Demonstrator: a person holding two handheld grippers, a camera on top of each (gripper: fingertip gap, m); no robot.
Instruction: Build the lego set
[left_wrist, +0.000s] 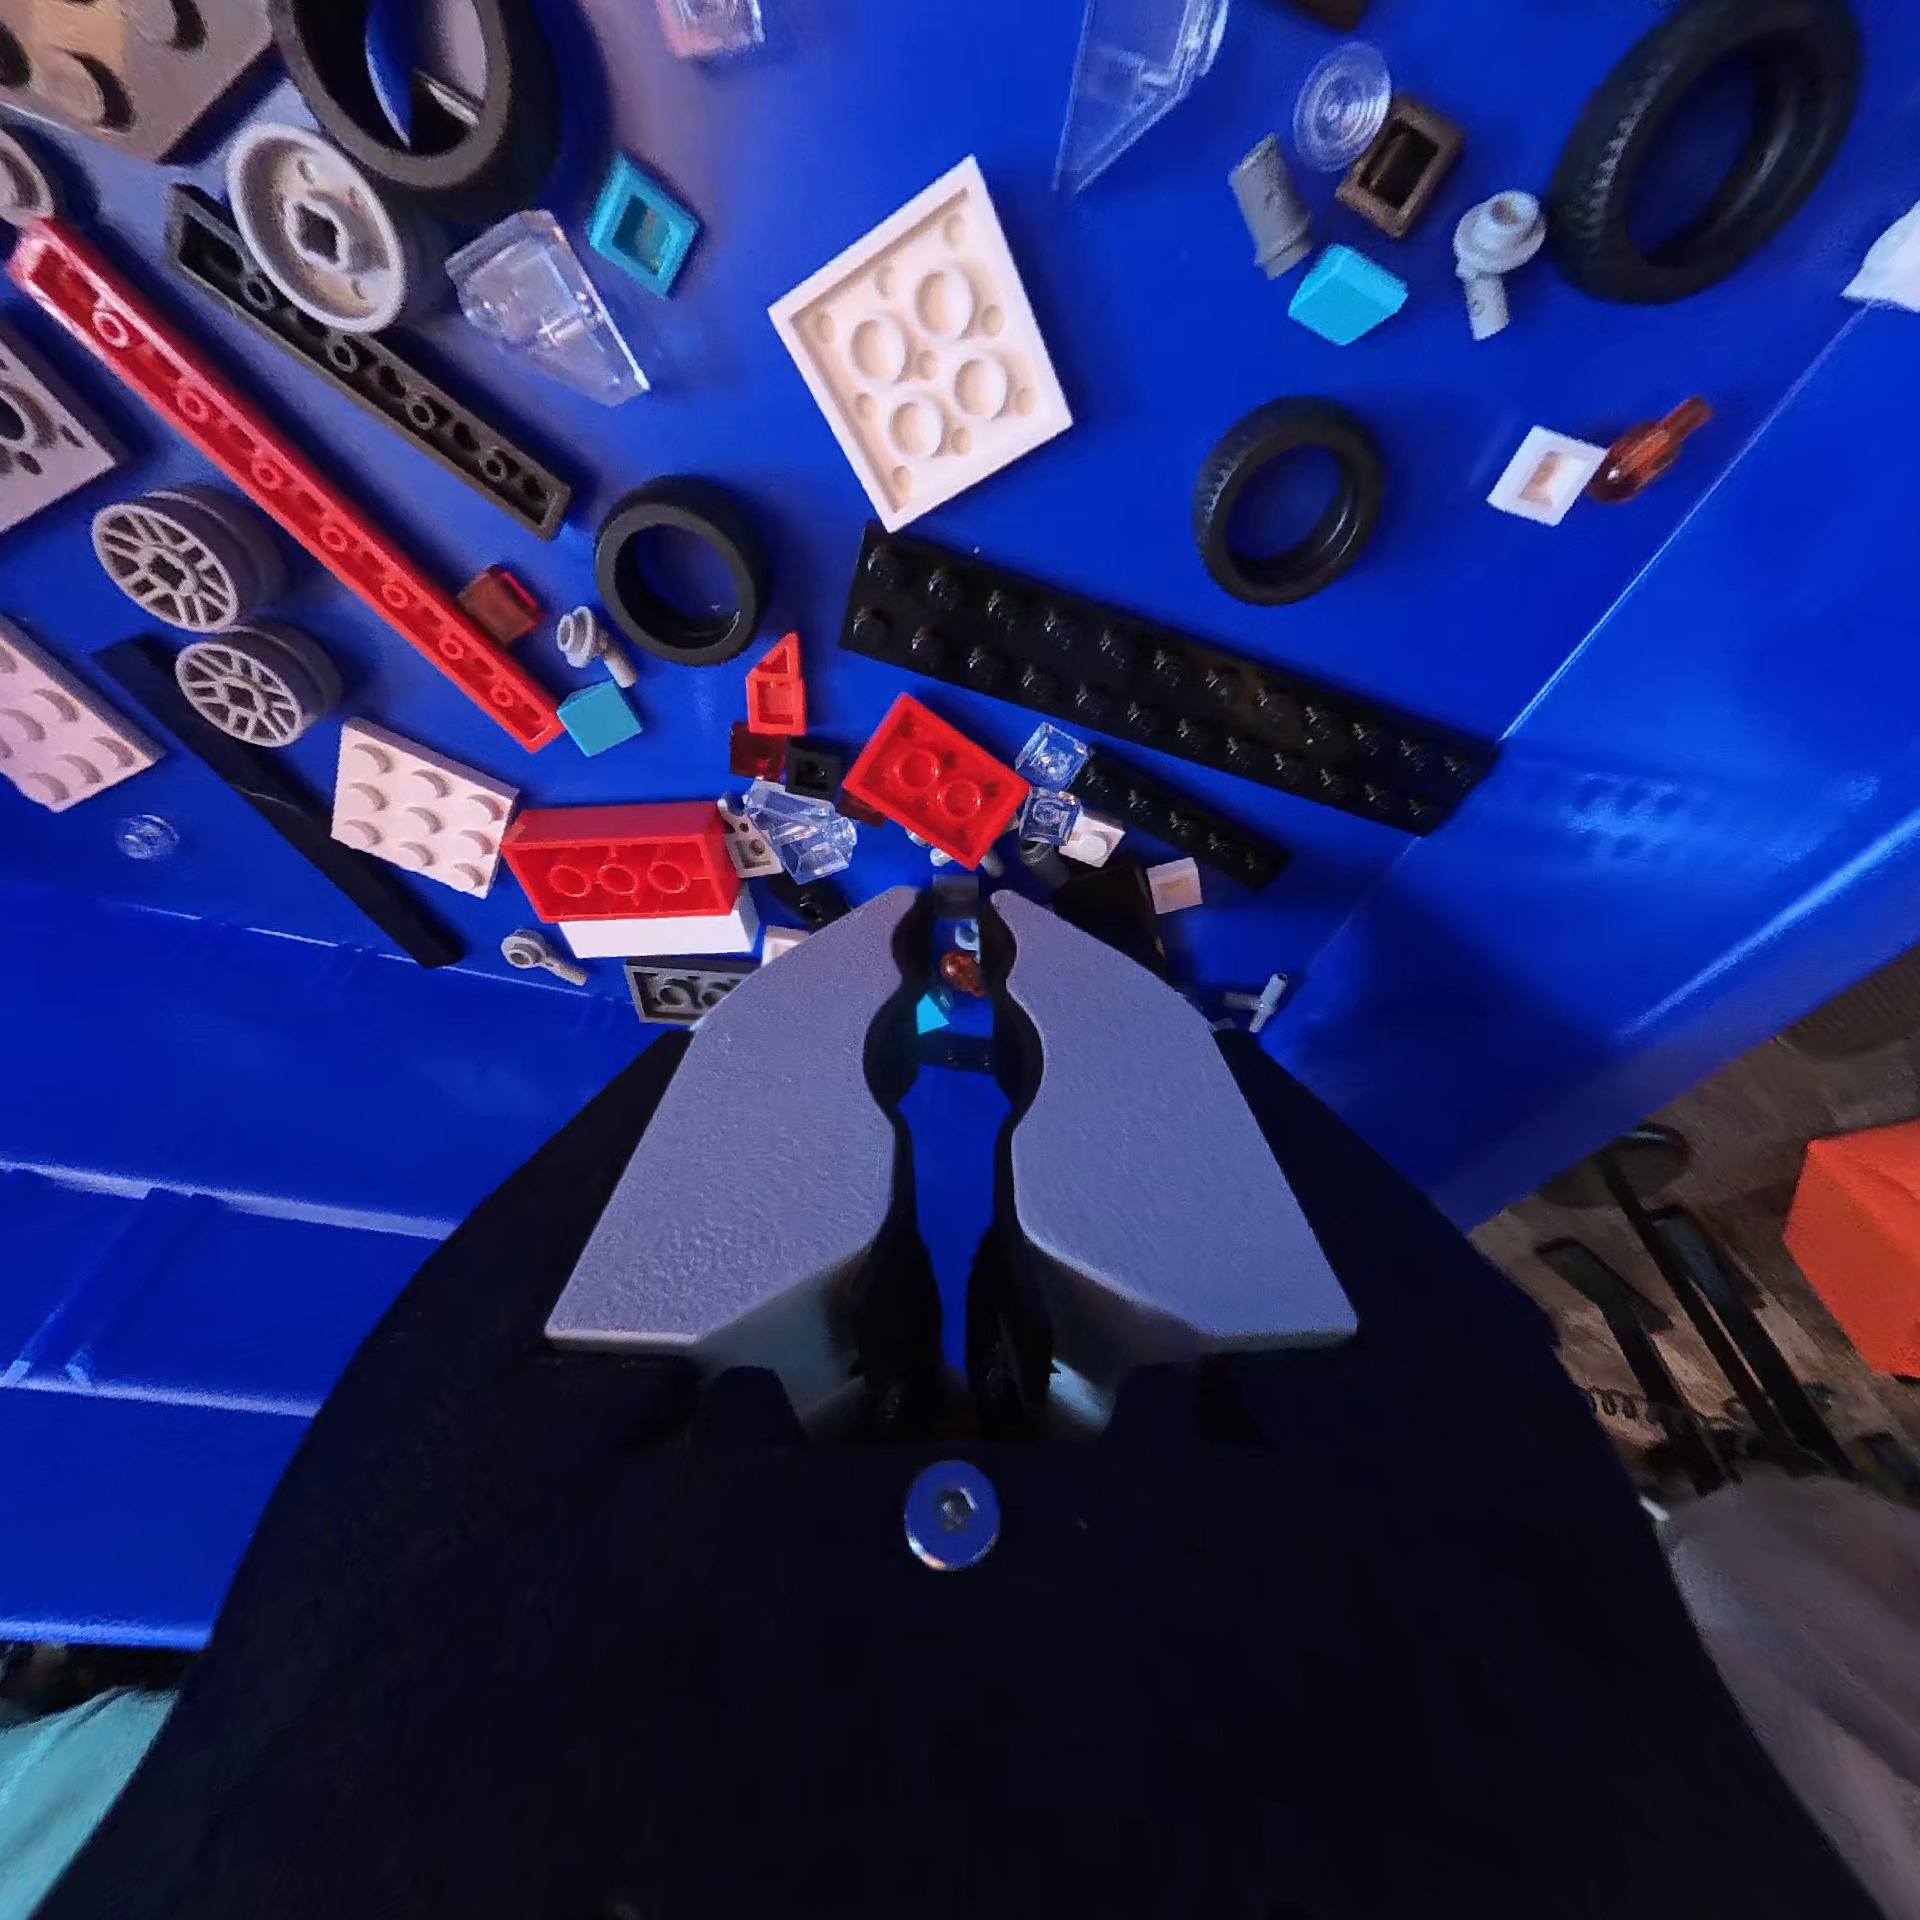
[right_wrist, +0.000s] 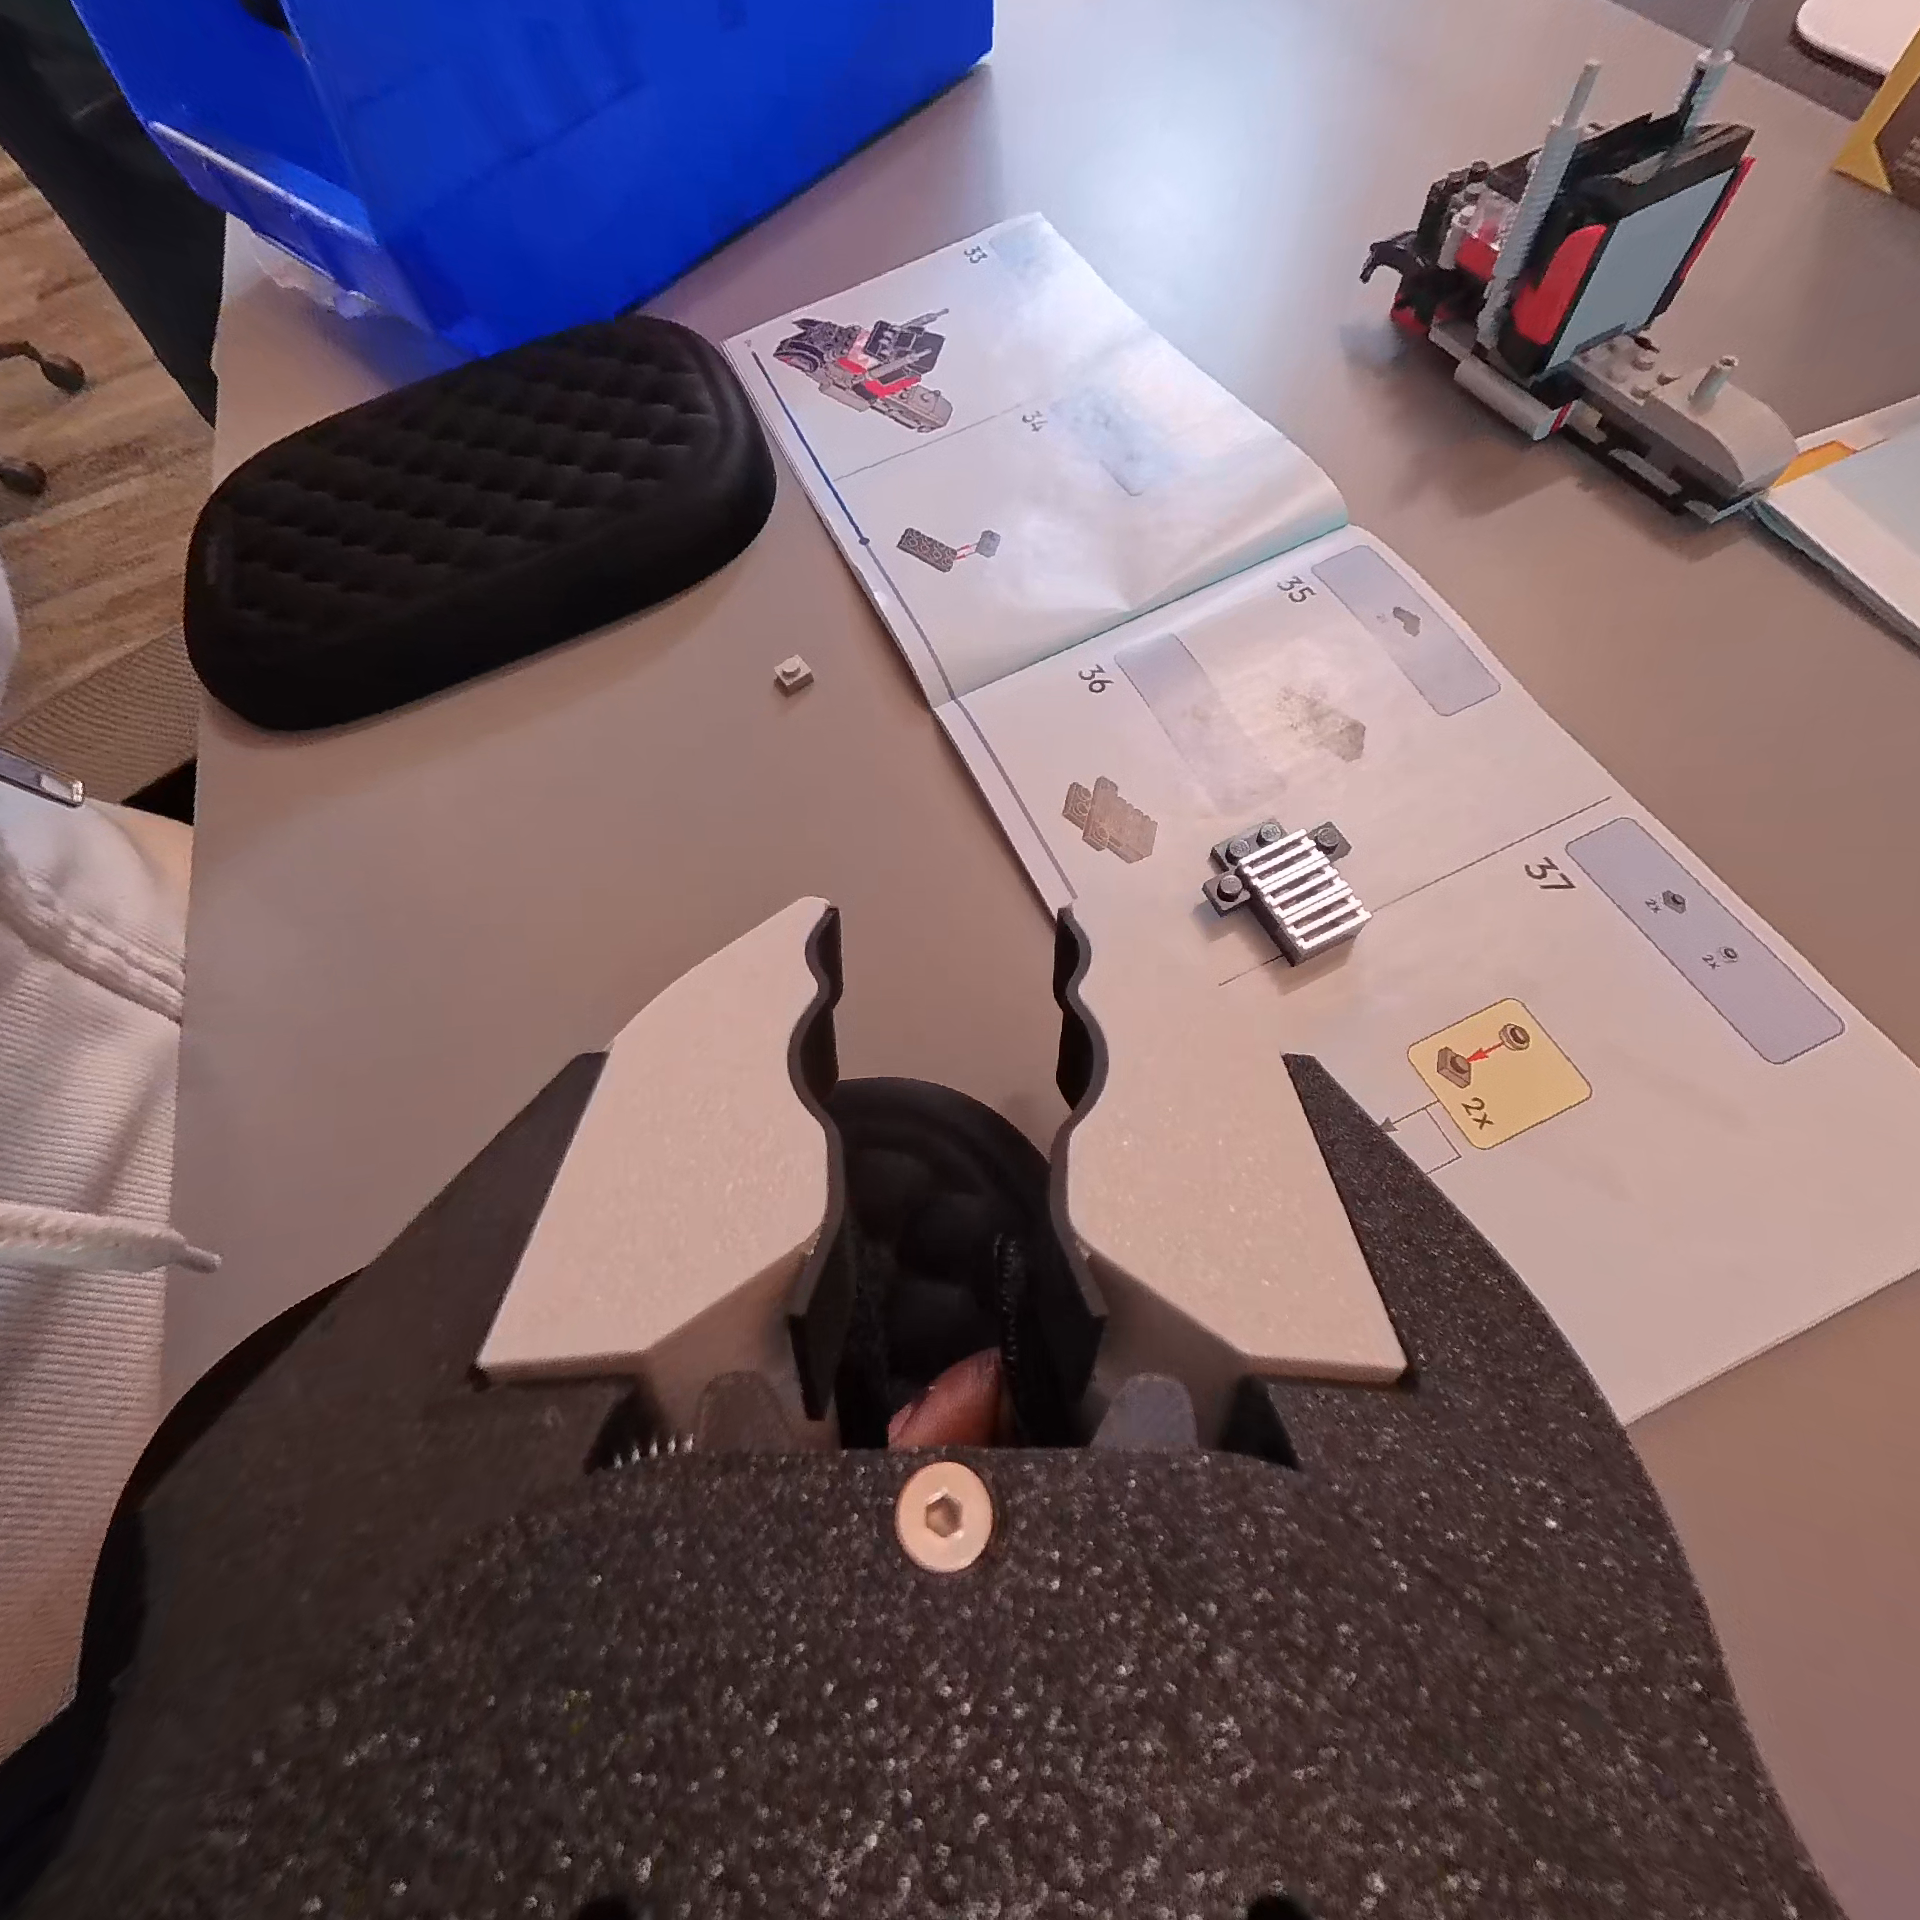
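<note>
Two grippers are working apart here, and only one is near loose parts; your left gripper (left_wrist: 954, 902) is hanging over the heap of small pieces at the near wall of the blue plastic bin (left_wrist: 1662, 665), its jaws nearly closed with a narrow slot between them; whether the tips are pinching the small clear piece (left_wrist: 954, 889) showing right there, you cannot tell. Straight ahead of those tips, just beyond, the red two-by-three plate (left_wrist: 933, 777) is lying upside down, its long axis slanting toward the far-right corner of the bin; the long black studded plate (left_wrist: 1164, 681) is running the same way behind it.

Your right gripper (right_wrist: 945, 935) is hovering empty over the grey tabletop (right_wrist: 540, 831), jaws spread wide; the small grey grille sub-assembly (right_wrist: 1286, 891) is sitting on the open instruction booklet (right_wrist: 1143, 582), ahead and to the right of it, near; the tiny grey one-stud plate (right_wrist: 793, 673) is lying ahead and to the left, beside the black quilted wrist pad (right_wrist: 478, 509); the partly built truck (right_wrist: 1579, 312) is standing well away near the far right corner.
</note>
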